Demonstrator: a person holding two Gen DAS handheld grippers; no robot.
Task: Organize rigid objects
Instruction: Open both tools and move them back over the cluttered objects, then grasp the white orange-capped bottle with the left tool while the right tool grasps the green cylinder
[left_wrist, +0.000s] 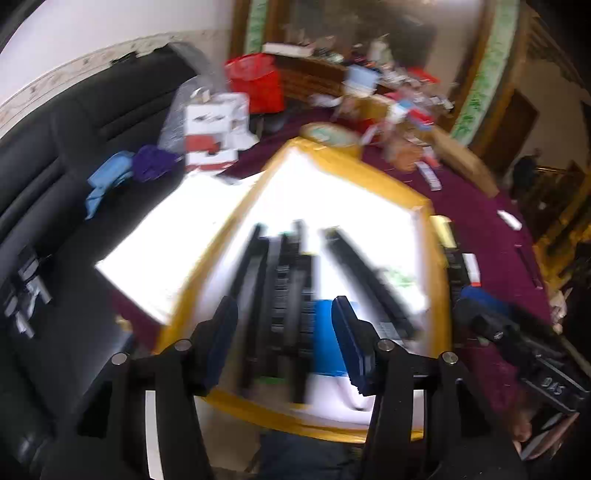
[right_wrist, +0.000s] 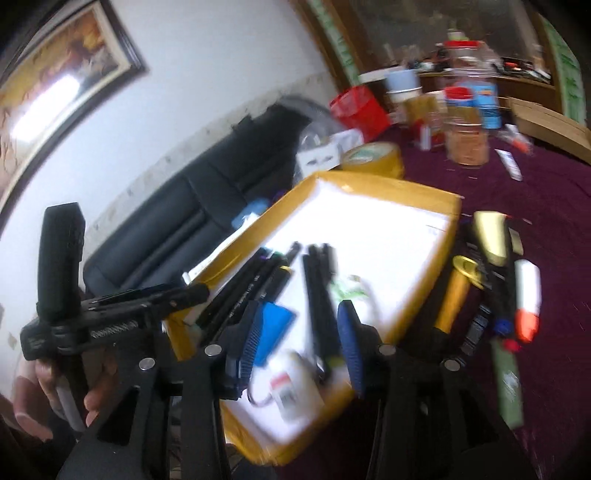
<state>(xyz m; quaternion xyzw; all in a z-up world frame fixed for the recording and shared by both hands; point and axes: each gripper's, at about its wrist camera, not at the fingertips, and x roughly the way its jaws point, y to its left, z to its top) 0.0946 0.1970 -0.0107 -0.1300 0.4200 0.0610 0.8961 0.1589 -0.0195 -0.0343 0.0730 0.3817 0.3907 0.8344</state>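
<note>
We note a shallow yellow-rimmed tray (right_wrist: 388, 184) with a white floor at frame centre in both views, resting on a maroon cloth (right_wrist: 535, 221). Inside it lie dark pens (right_wrist: 255, 284), long axes running from lower frame toward upper frame, fanned slightly; in the right wrist view one bundle slants up to the right, while a second dark group (right_wrist: 321, 295) stands nearly vertical in frame. A blue block (right_wrist: 275, 326) sits among them near the tray's lower edge, and a small white item (right_wrist: 291, 387) lies below it. Motion blur hides finer detail. Outside the tray, right of its rim, we see a gold tube (right_wrist: 456, 295) and a white marker with an orange cap (right_wrist: 528, 299), both roughly upright in frame. A yellow tape roll (right_wrist: 373, 155) sits beyond the tray's far edge. The left gripper (left_wrist: 284, 339) hangs over the pens, jaws spread, nothing pinched. The right gripper (right_wrist: 299, 339) likewise stands apart, pads clear of the pens.
</note>
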